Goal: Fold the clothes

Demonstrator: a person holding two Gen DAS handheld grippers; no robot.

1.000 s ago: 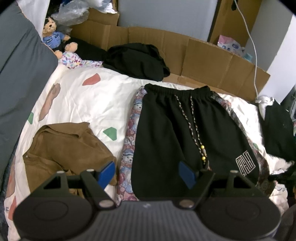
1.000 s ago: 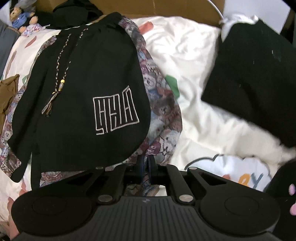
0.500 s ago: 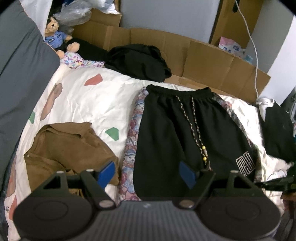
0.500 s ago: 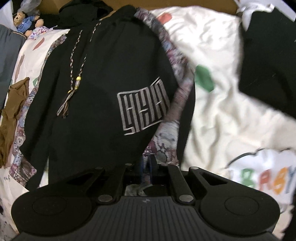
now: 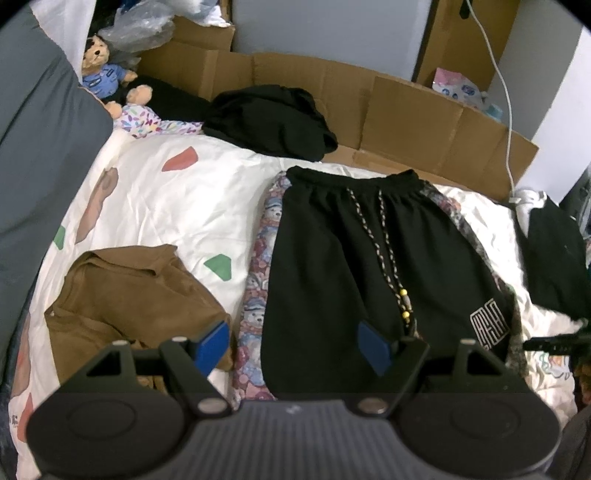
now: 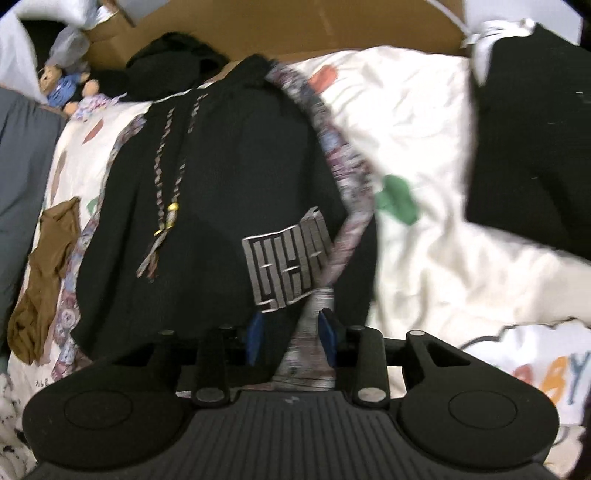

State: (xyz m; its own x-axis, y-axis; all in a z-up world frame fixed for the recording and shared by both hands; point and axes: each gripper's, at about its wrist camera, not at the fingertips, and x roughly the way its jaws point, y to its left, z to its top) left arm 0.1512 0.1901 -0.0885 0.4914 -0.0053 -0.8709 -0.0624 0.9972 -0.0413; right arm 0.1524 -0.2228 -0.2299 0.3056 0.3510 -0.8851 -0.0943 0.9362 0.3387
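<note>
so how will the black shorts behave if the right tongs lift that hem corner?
Probably floppy: the black shorts lie flat and rumpled on the bedsheet. The beaded drawstring lies loose and would likely dangle. The patterned fabric between the right tongs may drag along.

Setting: a home bedroom in use as a sorting area. A bed carries a white quilt printed with coloured patches (image 5: 192, 206). A brown teddy bear in a blue shirt (image 5: 105, 72) sits at the far left corner of the bed. Flattened brown cardboard panels (image 5: 406, 110) line the far edge. A grey painted wall (image 5: 325, 29) stands behind, with a white cable (image 5: 508, 103) hanging down it.
</note>
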